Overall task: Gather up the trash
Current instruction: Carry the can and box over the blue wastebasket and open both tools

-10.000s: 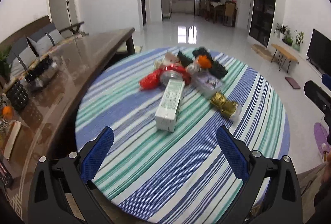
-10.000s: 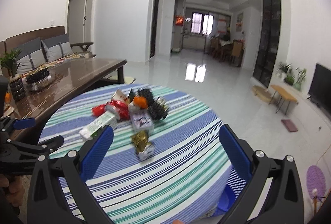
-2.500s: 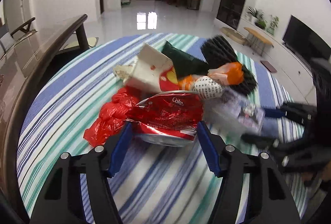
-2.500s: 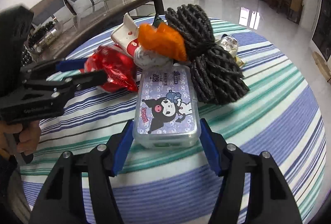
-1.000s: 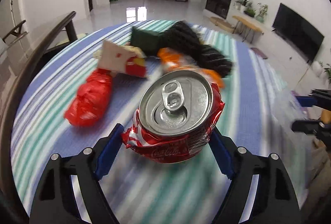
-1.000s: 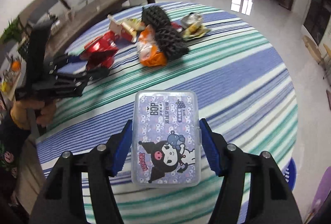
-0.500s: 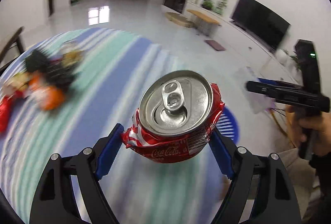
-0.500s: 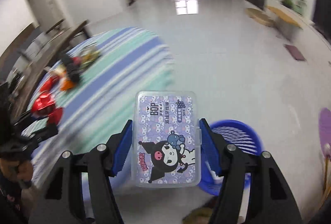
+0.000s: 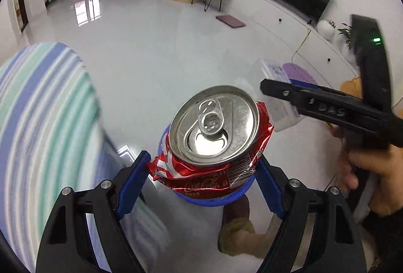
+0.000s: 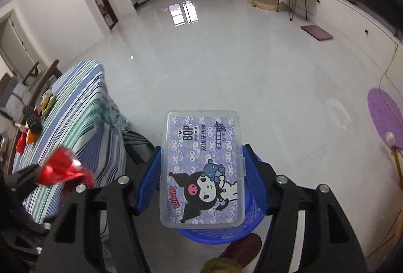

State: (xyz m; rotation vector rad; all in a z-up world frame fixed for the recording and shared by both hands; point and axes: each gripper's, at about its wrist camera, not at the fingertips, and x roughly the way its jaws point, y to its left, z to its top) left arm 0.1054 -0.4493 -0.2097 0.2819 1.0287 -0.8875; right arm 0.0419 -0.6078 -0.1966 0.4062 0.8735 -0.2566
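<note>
A crushed red cola can [image 9: 214,144], its silver top and pull tab facing the camera, sits clamped between the blue pads of the left gripper [image 9: 201,181], held in the air above a blue mesh basket [image 9: 214,200] on the pale glossy floor. The right gripper [image 10: 202,182] grips a clear plastic box [image 10: 202,169] with a purple cartoon label, directly over the same basket [image 10: 221,230]. From the left wrist view, the right gripper [image 9: 327,109] and the hand [image 9: 372,172] holding it appear to the right. A table with a striped cloth [image 10: 75,121] stands just beside the basket, with more litter [image 10: 32,126] lying on its far side.
</note>
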